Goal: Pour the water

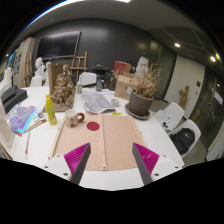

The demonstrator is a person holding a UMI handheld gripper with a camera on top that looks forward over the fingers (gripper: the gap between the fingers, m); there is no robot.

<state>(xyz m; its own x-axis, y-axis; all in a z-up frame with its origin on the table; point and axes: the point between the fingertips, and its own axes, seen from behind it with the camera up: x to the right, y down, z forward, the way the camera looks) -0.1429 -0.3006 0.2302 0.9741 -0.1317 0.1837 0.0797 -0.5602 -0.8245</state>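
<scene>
My gripper is open and empty, held high above a white table. Its two fingers, with magenta pads, hang over the near end of a tan mat that lies on the table. Beyond the mat stand a yellow-green bottle, a small cup and a dark red round coaster or lid. Nothing stands between the fingers.
A potted plant stands right of the mat, a glass jar with branches at the back left, papers behind the mat. A colourful book lies at the left edge. White chairs stand to the right.
</scene>
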